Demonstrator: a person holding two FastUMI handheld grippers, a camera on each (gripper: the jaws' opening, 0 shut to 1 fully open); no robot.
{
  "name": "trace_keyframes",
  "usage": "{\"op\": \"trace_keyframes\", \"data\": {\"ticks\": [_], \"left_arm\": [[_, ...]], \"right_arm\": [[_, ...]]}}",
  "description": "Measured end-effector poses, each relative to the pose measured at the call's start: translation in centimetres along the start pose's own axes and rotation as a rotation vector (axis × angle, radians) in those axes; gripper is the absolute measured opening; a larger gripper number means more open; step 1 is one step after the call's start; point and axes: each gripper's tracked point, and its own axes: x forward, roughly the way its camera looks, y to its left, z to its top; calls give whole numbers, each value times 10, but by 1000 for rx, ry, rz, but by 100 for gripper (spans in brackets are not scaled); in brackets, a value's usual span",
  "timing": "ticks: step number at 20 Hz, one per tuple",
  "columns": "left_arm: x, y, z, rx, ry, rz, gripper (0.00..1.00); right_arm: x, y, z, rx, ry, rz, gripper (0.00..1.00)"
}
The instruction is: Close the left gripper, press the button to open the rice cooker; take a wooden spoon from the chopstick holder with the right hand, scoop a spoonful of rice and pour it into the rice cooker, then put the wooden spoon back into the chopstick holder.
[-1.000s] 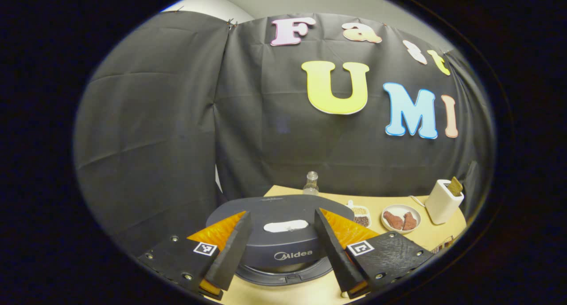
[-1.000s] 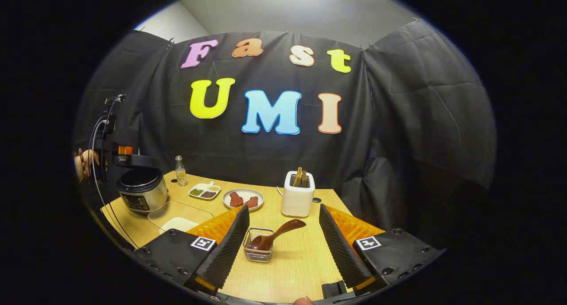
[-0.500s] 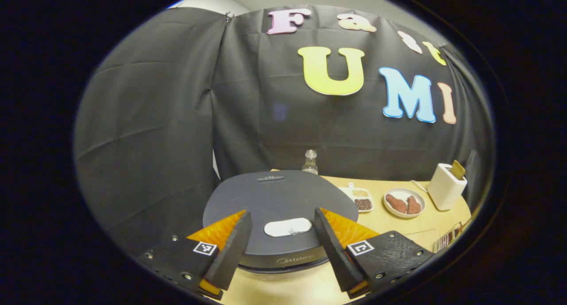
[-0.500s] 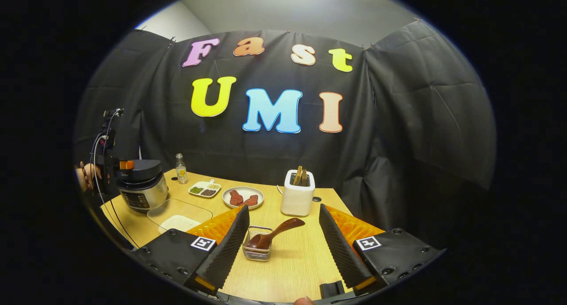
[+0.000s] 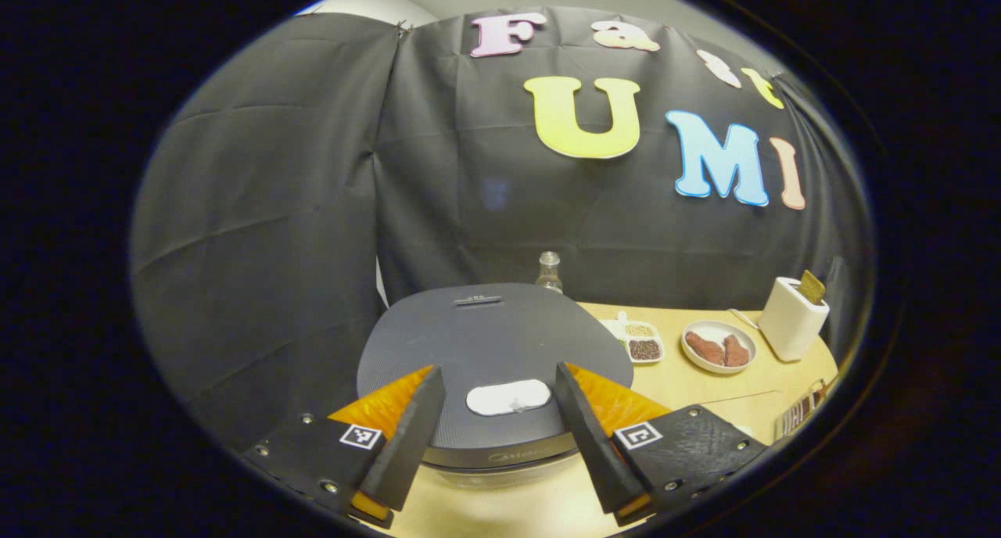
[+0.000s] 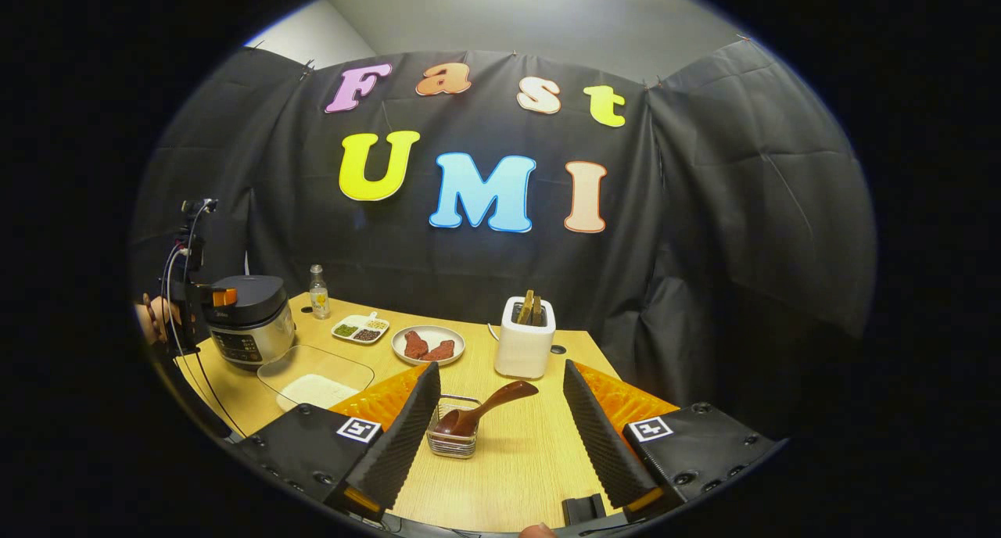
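A: Right gripper [image 6: 500, 436] low over the wooden table [image 6: 508, 475], fingers spread wide, gripping nothing. Just beyond the tips sits the small wire chopstick holder [image 6: 452, 436] with the wooden spoon [image 6: 481, 411] in it, bowl down, handle slanting up to the right.

B: And past the chopstick holder?

A: Behind it and to the right, a white toaster [image 6: 525, 349] with slices sticking out. Behind it and to the left, a plate [image 6: 428, 344] with two reddish-brown pieces, then a divided dish [image 6: 360, 329] of grains, then a small glass bottle [image 6: 318, 293] near the wall. Left of the holder, nearer us, a clear tray of rice [image 6: 317, 381].

B: The rice cooker?

A: Far left of the holder, by the table's edge, rice cooker [image 6: 249, 323] with its lid down. A hand [image 6: 152, 319] holds the other gripper at it.

B: Left gripper view?

A: Left gripper [image 5: 500, 436] hangs right over the cooker's dark lid [image 5: 493, 342], fingers apart, gripping nothing, the pale button [image 5: 508, 397] lying between the tips. Whether they touch the lid, I can't tell.

B: The room?

A: Black cloth [image 6: 704, 209] wraps the back and sides, a pale wall [image 6: 508, 14] above it.
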Motion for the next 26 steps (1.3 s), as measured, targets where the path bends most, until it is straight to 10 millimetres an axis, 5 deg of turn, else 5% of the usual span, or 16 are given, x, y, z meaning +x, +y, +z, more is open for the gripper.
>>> {"op": "trace_keyframes", "data": {"ticks": [7, 14, 18, 26], "left_arm": [[-2, -1, -6, 21, -34, 14, 93], [-10, -5, 26, -20, -98, 4, 87], [-40, -21, 69, -29, -189, -25, 89], [-141, -73, 136, -7, -351, -121, 87]], "right_arm": [[3, 4, -3, 9, 13, 4, 95], [6, 4, 14, 11, -23, 15, 99], [3, 2, 23, 24, -52, 28, 99], [-13, -15, 35, 62, -107, 48, 99]]}}
